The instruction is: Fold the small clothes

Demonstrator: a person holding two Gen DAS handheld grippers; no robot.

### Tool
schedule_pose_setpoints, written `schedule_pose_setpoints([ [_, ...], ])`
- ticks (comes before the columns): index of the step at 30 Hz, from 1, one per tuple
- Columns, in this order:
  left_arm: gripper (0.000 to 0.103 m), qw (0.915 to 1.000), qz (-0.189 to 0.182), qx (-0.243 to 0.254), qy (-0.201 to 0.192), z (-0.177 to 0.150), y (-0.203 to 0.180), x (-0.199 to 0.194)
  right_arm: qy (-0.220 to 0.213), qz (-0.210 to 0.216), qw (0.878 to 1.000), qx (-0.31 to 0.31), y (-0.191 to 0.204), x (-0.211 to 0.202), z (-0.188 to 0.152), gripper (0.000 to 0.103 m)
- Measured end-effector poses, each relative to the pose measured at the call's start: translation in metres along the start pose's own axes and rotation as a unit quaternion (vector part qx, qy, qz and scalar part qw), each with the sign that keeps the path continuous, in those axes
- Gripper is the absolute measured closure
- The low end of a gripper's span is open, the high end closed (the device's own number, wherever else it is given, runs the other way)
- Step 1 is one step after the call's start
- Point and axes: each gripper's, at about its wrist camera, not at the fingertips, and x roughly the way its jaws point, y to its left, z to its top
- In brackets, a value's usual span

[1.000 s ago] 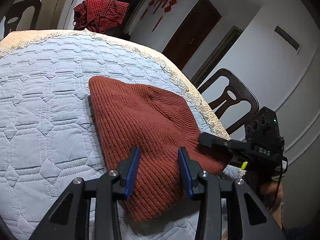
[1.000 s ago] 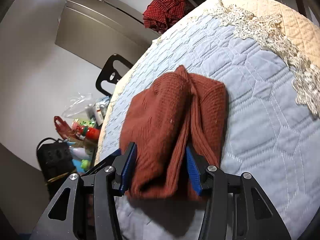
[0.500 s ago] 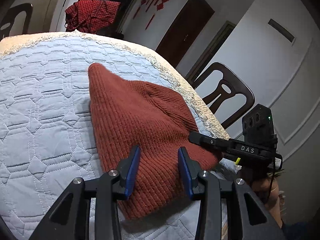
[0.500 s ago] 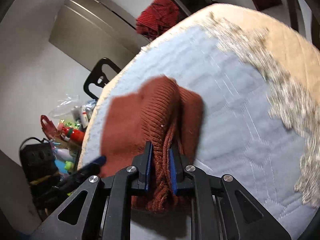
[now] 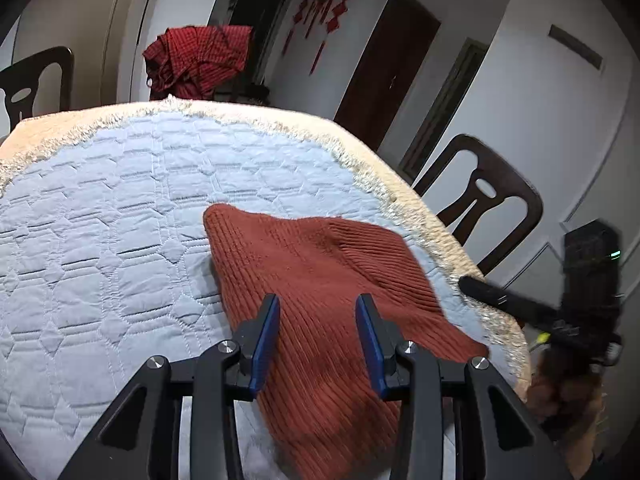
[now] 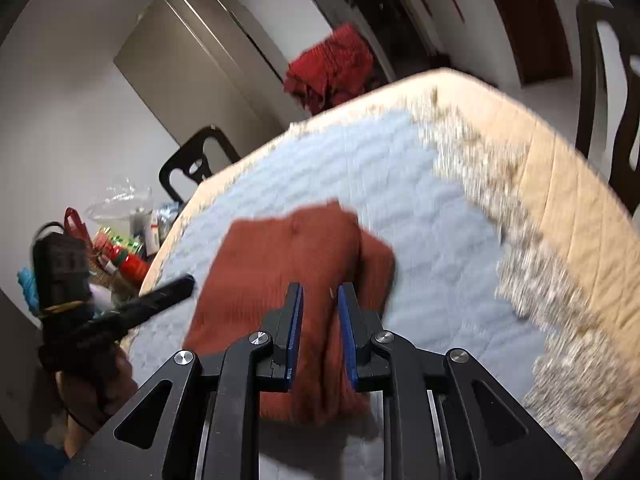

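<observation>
On the quilted blue desk cover [image 5: 100, 240] lies the rust-red knitted garment [image 5: 320, 272], spread near the lace-trimmed edge. Left tool [image 5: 318, 332] hovers over its near part, blue pads spread wide, gripping nothing. Right tool [image 6: 319, 332] looks pressed narrow with a bunched ridge of the knit between its pads, though the view is smeared by motion blur, so how firm that pinch is I can't say.

The step in hand looks like carrying that pinched edge over to make the fold. To do it well: lift just enough to clear the cloth, sweep across in one line so the ribs stay straight, and let the left tool pin the lying layer so it doesn't drag.

Containers? None on the desk. Off beyond its edge there's a clutter of bags and bottles [image 6: 120, 248], contents too blurred to name.
</observation>
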Motion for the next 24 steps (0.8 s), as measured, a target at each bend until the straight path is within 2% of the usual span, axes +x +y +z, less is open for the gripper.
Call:
schedule_pose_setpoints([
  [4,0.061,0.9998,0.009,0.009,0.016,0.001,-0.005,0.021,0.004,0.005,1.0,-0.021,0.01,0.016,0.013,0.085],
  [6,0.061,0.9994,0.018,0.01,0.028,-0.001,-0.005,0.03,0.02,0.009,0.999,-0.023,0.007,0.036,0.018,0.085],
  [9,0.061,0.9991,0.025,0.021,0.026,-0.003,-0.006,0.035,0.053,-0.021,0.998,-0.014,-0.011,0.068,0.02,0.085],
  [11,0.061,0.9989,0.027,0.029,0.026,-0.004,-0.008,0.034,0.06,-0.027,0.998,-0.006,-0.021,0.074,0.018,0.087],
  [16,0.061,0.9994,0.017,0.025,0.016,-0.006,-0.008,0.012,0.049,-0.031,0.998,-0.029,-0.016,0.048,0.016,0.087],
  [21,0.061,0.9992,0.009,0.038,0.004,-0.024,-0.015,-0.022,0.031,-0.003,0.996,-0.085,0.01,0.005,-0.004,0.086],
  [24,0.061,0.9988,0.013,0.046,0.007,-0.037,-0.021,-0.031,0.038,0.008,0.993,-0.111,0.024,-0.004,-0.022,0.086],
])
